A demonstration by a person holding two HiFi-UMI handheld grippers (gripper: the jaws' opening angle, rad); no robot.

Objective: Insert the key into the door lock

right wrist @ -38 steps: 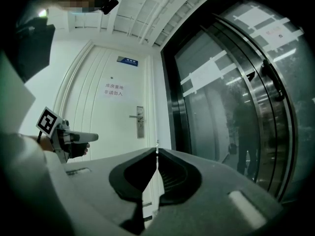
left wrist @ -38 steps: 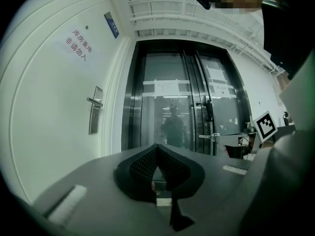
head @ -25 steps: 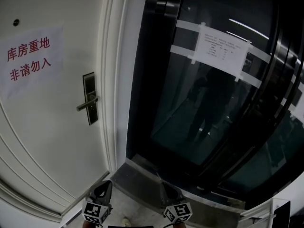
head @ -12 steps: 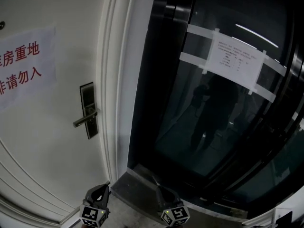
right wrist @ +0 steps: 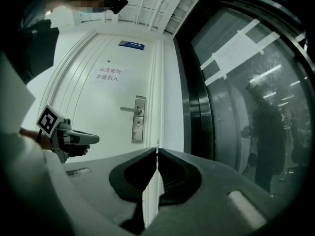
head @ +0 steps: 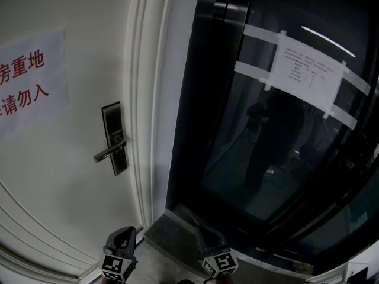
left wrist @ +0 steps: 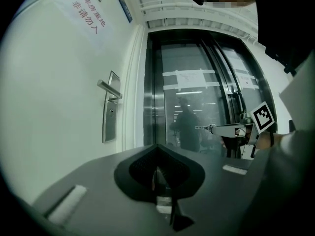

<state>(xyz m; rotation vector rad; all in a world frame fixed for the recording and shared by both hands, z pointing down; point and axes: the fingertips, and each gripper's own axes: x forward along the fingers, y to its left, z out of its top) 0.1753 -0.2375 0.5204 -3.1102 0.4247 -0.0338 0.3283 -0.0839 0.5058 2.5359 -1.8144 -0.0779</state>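
Between shut R claw [right wrist: 157, 152]: prob. key [right wrist: 157, 144]

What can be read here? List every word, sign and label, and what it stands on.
"库房重地 / 非请勿入": red, on the paper sign on the white door.
Blue plate above the door: too small to read.
Taped notice on the glass: print too small to read.

Left claw [head: 123, 234], right claw [head: 208, 236]: dark grey plastic; white cube [head: 113, 267] each, black square markers.
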